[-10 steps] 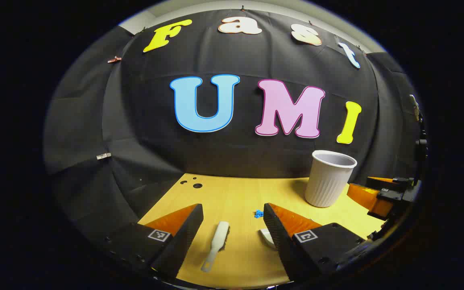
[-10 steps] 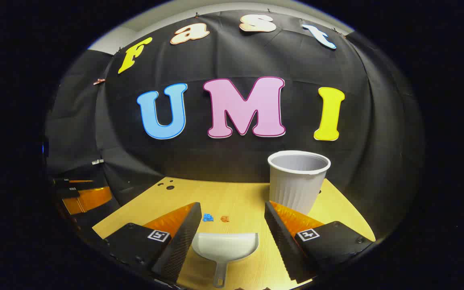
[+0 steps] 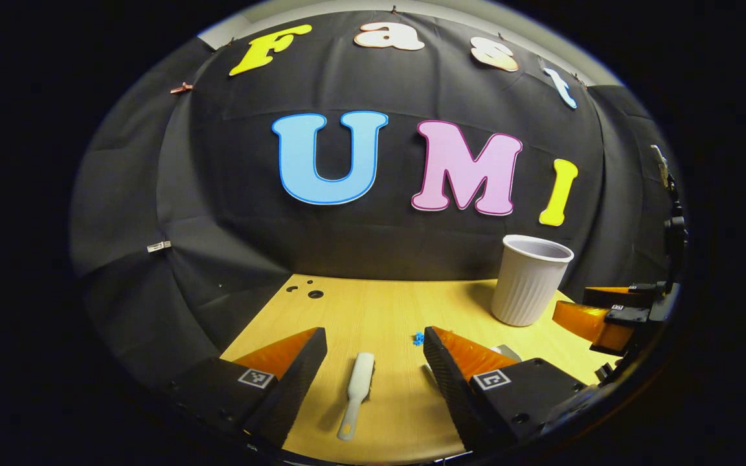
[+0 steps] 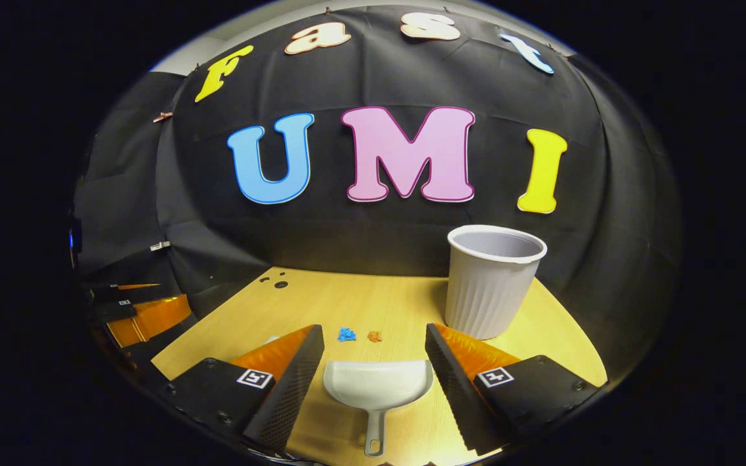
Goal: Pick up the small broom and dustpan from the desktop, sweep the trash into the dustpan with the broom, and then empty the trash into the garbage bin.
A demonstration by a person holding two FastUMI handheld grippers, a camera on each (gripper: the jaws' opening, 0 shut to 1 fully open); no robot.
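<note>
A small white broom (image 3: 356, 395) lies flat on the wooden desktop (image 3: 373, 310), handle toward me, between the spread fingers of my left gripper (image 3: 373, 370), which is open and apart from it. The white dustpan (image 4: 378, 387) lies on the desktop (image 4: 321, 310) between the fingers of my open right gripper (image 4: 373, 370), handle toward me, untouched. Just beyond it are a blue scrap (image 4: 346, 334) and an orange scrap (image 4: 374, 336). The blue scrap (image 3: 418, 338) also lies ahead of the left gripper. A white ribbed bin (image 4: 491, 281) stands upright at the back right, and the bin (image 3: 528, 279) appears in the left gripper view too.
The other gripper (image 3: 612, 317) shows at the right edge of the left gripper view, and the left one (image 4: 140, 317) at the left edge of the right gripper view. Small holes (image 3: 311, 292) mark the desktop's far left corner. Black cloth walls close the back and sides.
Both grippers have moved a little forward and lower over the desktop; broom and dustpan sit slightly farther in between the fingers. Nothing has been gripped.
</note>
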